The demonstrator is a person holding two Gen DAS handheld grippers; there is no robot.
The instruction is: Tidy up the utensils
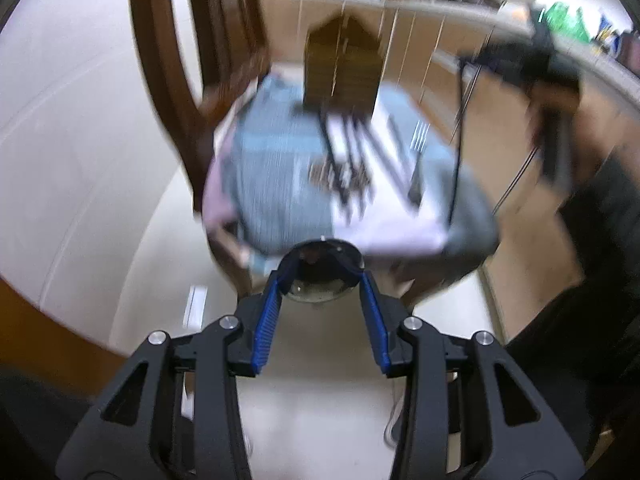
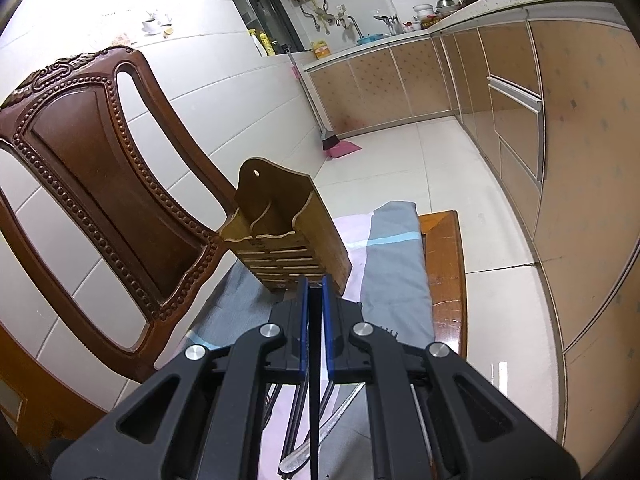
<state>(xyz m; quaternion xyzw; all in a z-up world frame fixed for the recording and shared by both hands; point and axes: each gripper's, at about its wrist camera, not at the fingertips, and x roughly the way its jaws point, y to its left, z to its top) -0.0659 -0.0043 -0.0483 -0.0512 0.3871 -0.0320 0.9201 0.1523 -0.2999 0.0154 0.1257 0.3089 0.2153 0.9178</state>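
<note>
In the blurred left wrist view my left gripper (image 1: 321, 270) is high above the chair seat, its blue pads (image 1: 269, 320) closed on a shiny round metal bowl that looks like a ladle or big spoon (image 1: 316, 290). Below lie several dark chopsticks (image 1: 352, 160) and a fork (image 1: 419, 138) on a blue-grey cloth (image 1: 272, 168), in front of the wooden utensil holder (image 1: 340, 68). My right gripper (image 2: 315, 280) is shut on a thin black chopstick (image 2: 315, 380), just short of the holder (image 2: 280, 232). More cutlery (image 2: 320, 432) lies under it.
A carved wooden chair back (image 2: 100, 168) rises to the left of the holder. The chair seat's wooden edge (image 2: 444, 264) shows past the cloth (image 2: 396, 264). Kitchen cabinets (image 2: 520, 120) line the right side, and a broom with a pink dustpan (image 2: 340, 146) stands on the tiled floor.
</note>
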